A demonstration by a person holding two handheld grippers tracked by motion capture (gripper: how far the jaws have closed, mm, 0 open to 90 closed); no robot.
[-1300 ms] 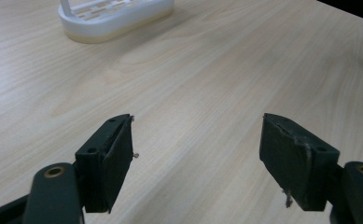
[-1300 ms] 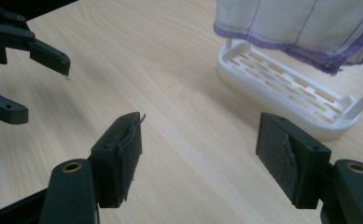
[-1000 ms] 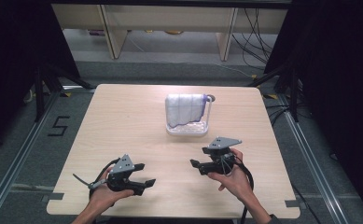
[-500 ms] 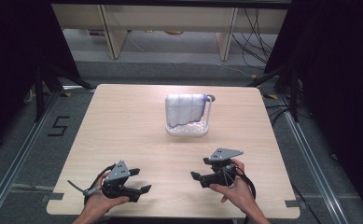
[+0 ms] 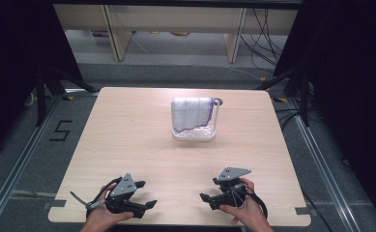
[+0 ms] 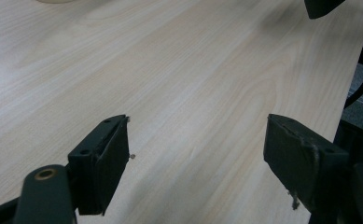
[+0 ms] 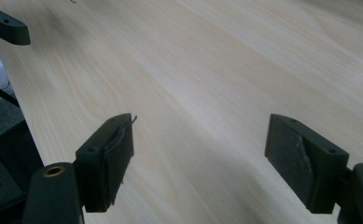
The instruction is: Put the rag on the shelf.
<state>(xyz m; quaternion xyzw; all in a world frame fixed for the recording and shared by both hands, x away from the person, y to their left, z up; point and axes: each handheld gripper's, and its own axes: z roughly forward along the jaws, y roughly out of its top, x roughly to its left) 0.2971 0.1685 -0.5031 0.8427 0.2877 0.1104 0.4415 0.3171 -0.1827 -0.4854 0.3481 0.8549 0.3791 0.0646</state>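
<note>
Both hands have drawn back to the table's (image 5: 127, 130) near edge; left gripper (image 5: 149, 204) and right gripper (image 5: 206, 198) gape empty; approach the far towel (image 5: 191, 114) level, I judge.

Left claw (image 5: 144, 207) and right claw (image 5: 206, 199) gape, empty.

The high view looks down from the near side; both gripper views skim close over the worktop (image 5: 127, 140).

The right claw (image 7: 200, 158) hangs over the pale wooden worktop (image 7: 226, 60), jaws spread wide. Nothing sits between them. Another claw's tip (image 7: 4, 25) shows top left.
</note>
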